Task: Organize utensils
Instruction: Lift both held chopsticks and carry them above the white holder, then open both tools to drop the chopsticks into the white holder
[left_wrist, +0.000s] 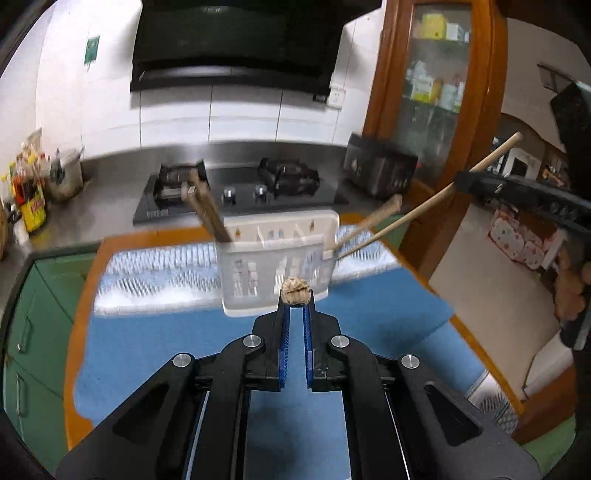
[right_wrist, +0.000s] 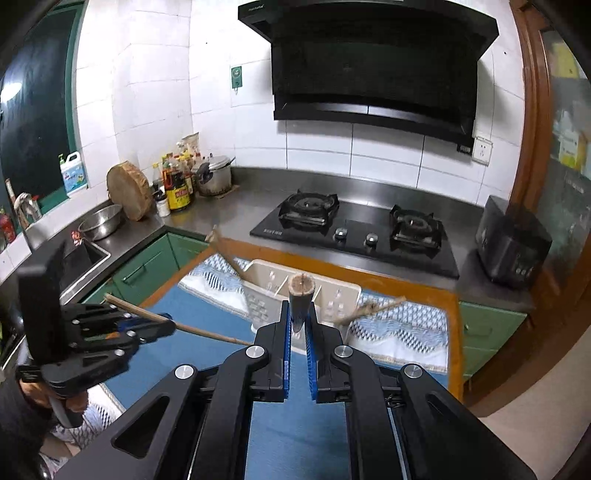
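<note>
Clamped end-on between the left gripper (left_wrist: 294, 297) tips: a wooden stick (left_wrist: 294, 291), long axis toward the lens. Likewise in the right gripper (right_wrist: 300, 314): a second stick (right_wrist: 301, 295), cut end facing back. Both jaw pairs narrow, gripping. Beyond the tips, white utensil basket (left_wrist: 273, 266) holding chopsticks (left_wrist: 207, 206), on blue mat (left_wrist: 221, 350).

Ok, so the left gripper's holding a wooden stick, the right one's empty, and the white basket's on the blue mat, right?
No: the right gripper is also shut on a wooden stick, seen in the right wrist view. The rest is right.
</note>
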